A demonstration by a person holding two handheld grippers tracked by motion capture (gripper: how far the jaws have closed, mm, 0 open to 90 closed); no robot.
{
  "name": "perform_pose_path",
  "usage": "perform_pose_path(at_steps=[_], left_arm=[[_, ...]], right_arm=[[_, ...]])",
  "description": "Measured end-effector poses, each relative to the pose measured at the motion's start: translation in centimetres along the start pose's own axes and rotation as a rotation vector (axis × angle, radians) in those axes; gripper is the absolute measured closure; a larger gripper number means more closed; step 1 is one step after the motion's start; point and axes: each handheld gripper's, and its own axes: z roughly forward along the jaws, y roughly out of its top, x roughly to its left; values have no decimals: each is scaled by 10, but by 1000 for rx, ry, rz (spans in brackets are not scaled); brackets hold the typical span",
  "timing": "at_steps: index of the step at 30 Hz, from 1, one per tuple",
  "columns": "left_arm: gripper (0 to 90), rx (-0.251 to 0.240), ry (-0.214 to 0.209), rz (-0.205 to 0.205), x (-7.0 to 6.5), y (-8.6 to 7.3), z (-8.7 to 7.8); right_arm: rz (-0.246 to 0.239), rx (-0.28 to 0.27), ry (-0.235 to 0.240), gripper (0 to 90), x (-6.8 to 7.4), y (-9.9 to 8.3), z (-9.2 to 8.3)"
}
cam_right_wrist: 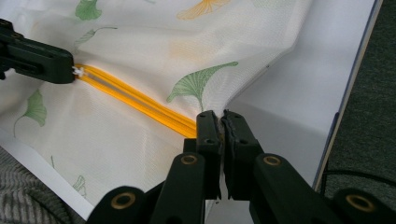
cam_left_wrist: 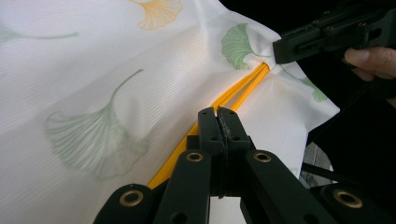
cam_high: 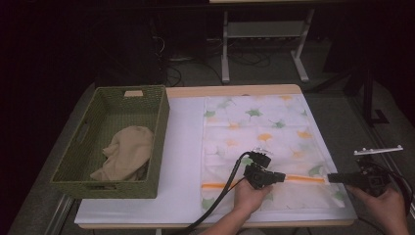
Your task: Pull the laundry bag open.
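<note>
If tugged askew, could lose the small white zip pull (cam_right_wrist: 78, 71) from the left gripper's (cam_high: 284, 177) shut jaws, or jam the orange zip (cam_high: 304, 179) of the leaf-printed white fabric cover (cam_high: 264, 127), flat on the surface at lower right of the high view, its edge pinched in the right gripper's (cam_high: 329, 177) shut jaws.

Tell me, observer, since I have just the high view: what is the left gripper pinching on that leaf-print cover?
Observer: The left gripper is shut on the zip's small white pull.
Operator: And the right one?
Observer: The right gripper is shut on the cover at the orange zip's end.
Operator: Is the zip open between them?
Observer: A pale gap runs between two orange strips; whether the teeth are parted, I can't tell.
</note>
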Motion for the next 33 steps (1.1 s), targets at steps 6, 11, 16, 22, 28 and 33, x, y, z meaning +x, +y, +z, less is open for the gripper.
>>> perform_pose_path(at_steps=[6,11,16,22,28,33], left_arm=[[900,6,13,-4,6,-4,-10],[900,0,33,-7,11,-7,-22],[900,-10,44,-10,15,-9,-35],[900,-15,59,-10,20,-12,-48],[900,-29,82,-22,28,-16,-64],[900,-38,89,-25,31,-20,-74]], right_arm=[[-2,4,-7,855,0,0,0],[-3,1,-15,855,0,-1,-1],[-6,-3,-17,855,1,-1,-1],[-13,5,-29,855,5,0,1],[-15,-1,-33,854,6,-1,0],[-17,1,-37,854,8,-1,1]])
